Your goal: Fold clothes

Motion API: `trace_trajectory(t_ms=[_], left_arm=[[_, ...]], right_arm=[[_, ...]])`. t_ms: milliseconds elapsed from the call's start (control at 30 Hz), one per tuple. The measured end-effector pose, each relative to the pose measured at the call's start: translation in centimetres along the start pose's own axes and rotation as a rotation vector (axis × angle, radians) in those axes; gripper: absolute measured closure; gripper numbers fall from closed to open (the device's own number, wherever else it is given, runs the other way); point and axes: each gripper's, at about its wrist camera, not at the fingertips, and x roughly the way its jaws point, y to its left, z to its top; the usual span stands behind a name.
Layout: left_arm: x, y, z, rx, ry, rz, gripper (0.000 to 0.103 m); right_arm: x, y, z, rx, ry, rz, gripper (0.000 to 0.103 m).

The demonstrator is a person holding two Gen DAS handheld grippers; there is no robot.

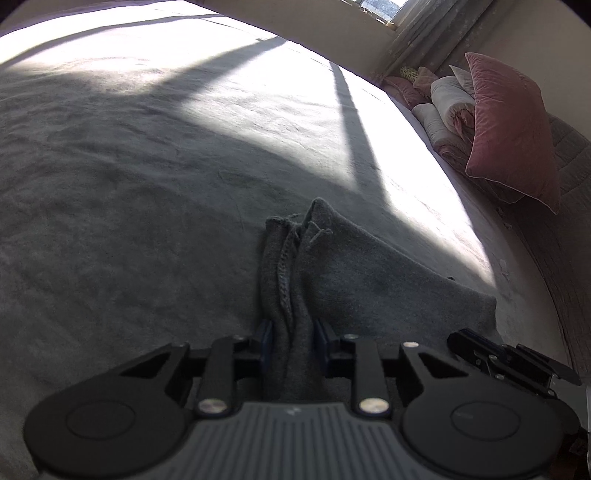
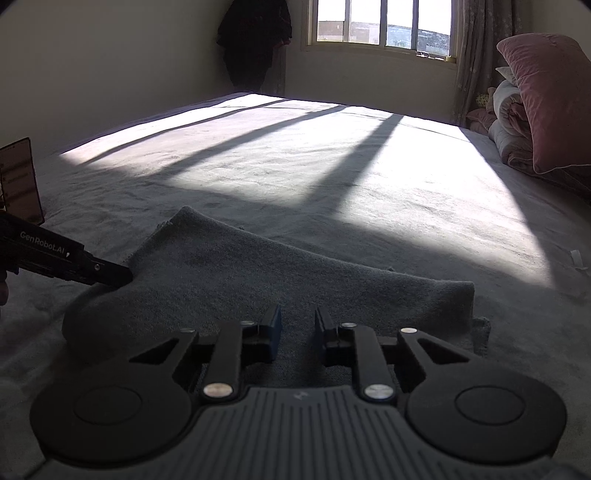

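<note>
This is a bedroom in someone's home: a wide bed [image 2: 258, 177] under a grey plush cover is filling most of the room, with sun streaming through a barred window [image 2: 384, 26] and throwing long stripes across it. Pink velvet pillows [image 1: 513, 125] and rolled white quilts [image 1: 447, 107] are piling up along one side beside a patterned curtain [image 2: 480, 55], and dark clothes [image 2: 255, 40] are hanging in the corner against the plain cream wall [image 2: 110, 55]

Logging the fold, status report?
Left gripper shut on grey garment, bunched edge. Right gripper open above it. Bed ahead unobstructed.
</note>
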Motion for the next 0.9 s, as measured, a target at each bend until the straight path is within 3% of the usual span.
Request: trace_trajectory(t_ms=[100, 267, 600, 667, 733, 800, 900], left_arm=[[0.0, 0.1, 0.1, -0.018, 0.002, -0.023, 0.090], [-1.4, -0.1, 0.8, -0.093, -0.006, -0.105, 0.091], [-3.0, -6.9, 1.6, -0.028, -0.022, -0.218, 0.092], [-2.6, -8.7, 1.4, 0.000, -0.001, -0.237, 0.092], [-1.8, -10.4, 1.1, 0.031, 0.024, -0.252, 0.092], [-0.9, -11.6, 0.6, 0.062, 0.046, -0.259, 0.092], [0.7, -12.2, -0.5, 0.092, 0.070, -0.281, 0.090]], right_arm=[[0.5, 0.3, -0.2, 0.009, 0.028, 0.026, 0.093], [1.3, 0.5, -0.6, 0.020, 0.034, 0.025, 0.093], [-0.9, -3.1, 0.6, 0.250, 0.013, 0.113, 0.092], [-1.6, -4.6, 0.9, 0.338, 0.001, 0.152, 0.084], [-2.2, -6.1, 1.0, 0.430, -0.006, 0.196, 0.082], [-2.2, -8.2, 0.4, 0.605, 0.015, 0.279, 0.081], [-1.8, -11.5, -1.4, 0.923, 0.068, 0.431, 0.056]])
